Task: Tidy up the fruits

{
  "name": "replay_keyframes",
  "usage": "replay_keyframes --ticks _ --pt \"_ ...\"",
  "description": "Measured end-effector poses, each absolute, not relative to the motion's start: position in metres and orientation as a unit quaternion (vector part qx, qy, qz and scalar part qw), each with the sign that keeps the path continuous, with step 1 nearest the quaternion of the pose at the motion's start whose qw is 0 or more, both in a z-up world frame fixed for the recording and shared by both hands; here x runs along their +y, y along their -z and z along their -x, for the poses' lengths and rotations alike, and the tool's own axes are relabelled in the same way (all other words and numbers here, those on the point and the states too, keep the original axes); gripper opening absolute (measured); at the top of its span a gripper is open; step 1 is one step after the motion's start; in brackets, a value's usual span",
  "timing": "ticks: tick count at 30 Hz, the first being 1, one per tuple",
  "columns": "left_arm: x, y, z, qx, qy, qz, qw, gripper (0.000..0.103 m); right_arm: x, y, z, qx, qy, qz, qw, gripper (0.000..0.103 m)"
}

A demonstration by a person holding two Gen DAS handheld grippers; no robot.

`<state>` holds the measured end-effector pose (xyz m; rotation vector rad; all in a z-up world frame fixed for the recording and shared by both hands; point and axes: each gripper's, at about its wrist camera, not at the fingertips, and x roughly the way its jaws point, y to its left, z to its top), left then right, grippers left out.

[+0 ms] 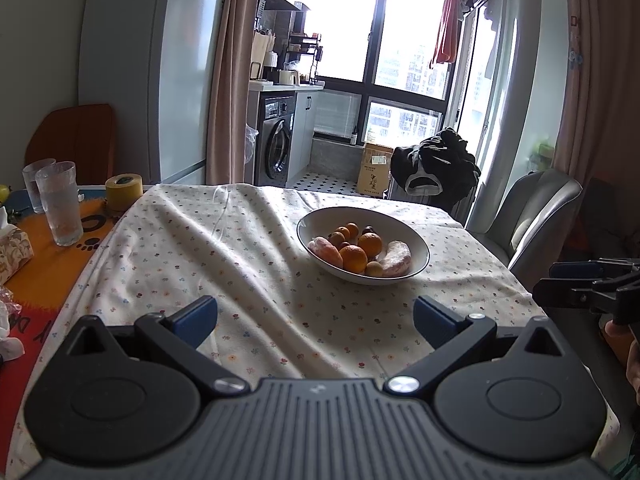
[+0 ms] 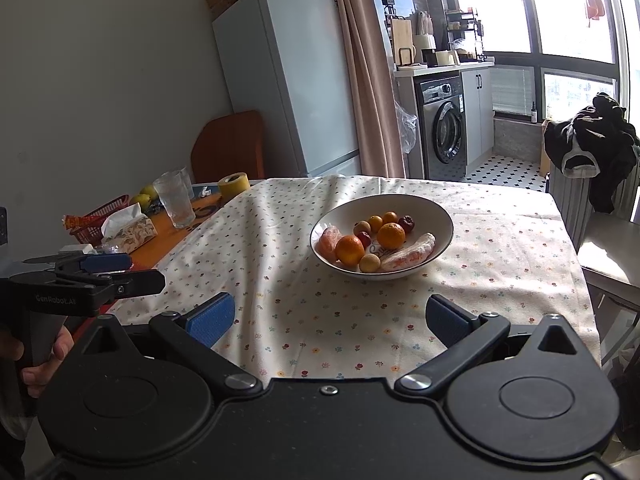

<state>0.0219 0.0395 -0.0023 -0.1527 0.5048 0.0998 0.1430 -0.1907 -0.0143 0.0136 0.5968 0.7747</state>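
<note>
Orange fruit, small brown and red ones and two wrapped pieces all sit together in the white bowl [image 1: 420, 246] on the flowered tablecloth [image 1: 224, 264]; none lies loose on the cloth. That fits fruit already gathered or fruit waiting to be sorted out. Either way, any grasp should come from above, taking one round piece squarely so neighbours do not roll. Left gripper [image 1: 315, 316] hangs level, short of the bowl, jaws spread wide and empty. Right gripper [image 2: 331, 320] matches it, wide and empty.
</note>
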Motion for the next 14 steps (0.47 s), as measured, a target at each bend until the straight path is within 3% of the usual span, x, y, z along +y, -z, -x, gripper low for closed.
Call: replay_keyframes --ticks 14 --pt "0.0374 0.0042 -0.023 0.257 -0.039 0.085 0.962 0.103 -0.1913 0.0161 -0.1439 0.288 -0.37 -0.006 0.883 0.103"
